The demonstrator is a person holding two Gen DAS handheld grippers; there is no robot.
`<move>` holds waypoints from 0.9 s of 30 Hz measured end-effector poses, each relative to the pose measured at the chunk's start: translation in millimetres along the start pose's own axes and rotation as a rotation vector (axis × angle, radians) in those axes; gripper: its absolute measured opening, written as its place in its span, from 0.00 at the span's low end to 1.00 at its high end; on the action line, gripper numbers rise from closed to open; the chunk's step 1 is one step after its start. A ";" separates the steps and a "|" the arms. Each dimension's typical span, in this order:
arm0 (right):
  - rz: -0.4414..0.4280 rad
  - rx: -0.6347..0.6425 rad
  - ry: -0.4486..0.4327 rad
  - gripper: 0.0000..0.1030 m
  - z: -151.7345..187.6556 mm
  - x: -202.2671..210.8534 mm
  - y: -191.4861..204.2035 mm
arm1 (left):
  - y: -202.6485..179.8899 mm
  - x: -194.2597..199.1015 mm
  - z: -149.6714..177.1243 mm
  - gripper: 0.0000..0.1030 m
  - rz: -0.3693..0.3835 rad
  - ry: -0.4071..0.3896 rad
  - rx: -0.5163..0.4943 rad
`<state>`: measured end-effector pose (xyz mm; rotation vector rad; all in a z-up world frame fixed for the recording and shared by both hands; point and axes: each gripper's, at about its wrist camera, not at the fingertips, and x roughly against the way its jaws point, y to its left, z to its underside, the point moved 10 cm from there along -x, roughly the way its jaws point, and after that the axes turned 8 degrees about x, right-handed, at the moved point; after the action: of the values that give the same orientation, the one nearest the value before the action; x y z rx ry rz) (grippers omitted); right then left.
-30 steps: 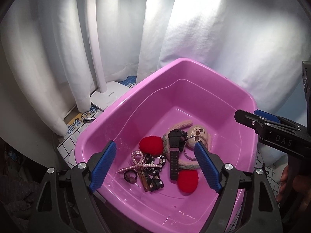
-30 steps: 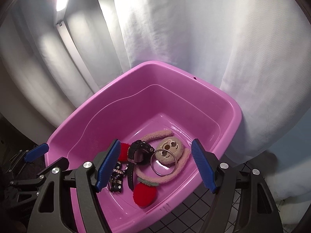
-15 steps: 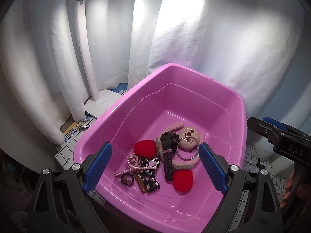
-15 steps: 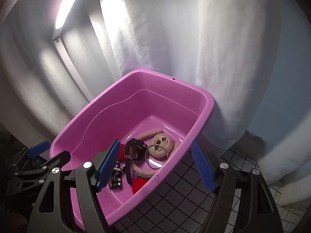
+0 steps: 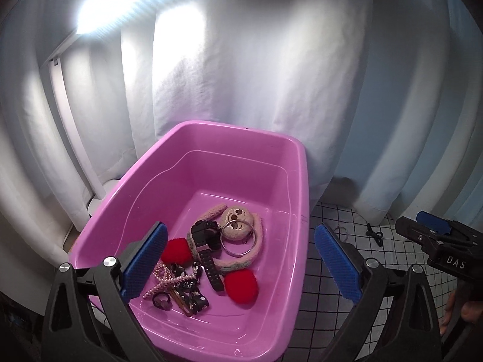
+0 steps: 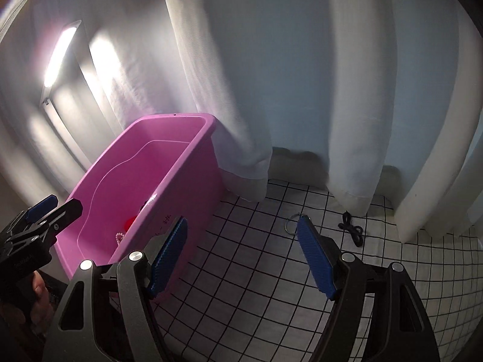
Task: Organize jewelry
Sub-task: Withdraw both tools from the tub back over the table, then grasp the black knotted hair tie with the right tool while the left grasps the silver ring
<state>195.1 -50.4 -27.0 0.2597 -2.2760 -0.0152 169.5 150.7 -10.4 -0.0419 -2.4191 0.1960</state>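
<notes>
- Two grippers, both spread wide and carrying nothing: left gripper (image 5: 240,267) hangs over the pink tub (image 5: 302,181), right gripper (image 6: 243,256) is aimed at the grid cloth (image 6: 241,295).
- Most jewelry's piled in the tub: watch (image 5: 206,246), bangle (image 5: 240,238), pearl string (image 5: 164,277).
- Guessing the right one wants the leftovers: small ring (image 6: 290,223) and black knot piece (image 6: 351,229) near the curtain (image 6: 356,90) hem.
- Nothing's blocking them.

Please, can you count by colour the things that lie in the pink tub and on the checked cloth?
Red pompoms: 2
Black watch: 1
Silver rings: 2
Beige plush band: 1
Pink pearl string: 1
Black cord: 1
Dark small clips, tangled: count unclear
Total: at least 8
</notes>
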 end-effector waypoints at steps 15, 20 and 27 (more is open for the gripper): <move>0.133 -0.217 0.065 0.70 102.1 27.1 -128.3 | -138.9 -25.3 53.1 0.94 0.185 0.082 -0.145; 0.090 -0.209 0.094 0.70 121.3 12.4 -155.4 | -164.0 -48.6 74.2 0.94 0.128 0.102 -0.160; -0.007 -0.137 0.108 0.70 123.2 -18.4 -177.3 | -175.0 -90.1 105.1 0.94 -0.029 0.181 -0.192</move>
<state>146.9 -229.5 -139.1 0.1915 -2.1555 -0.1569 172.6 -43.4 -120.5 -0.1065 -2.2484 -0.0523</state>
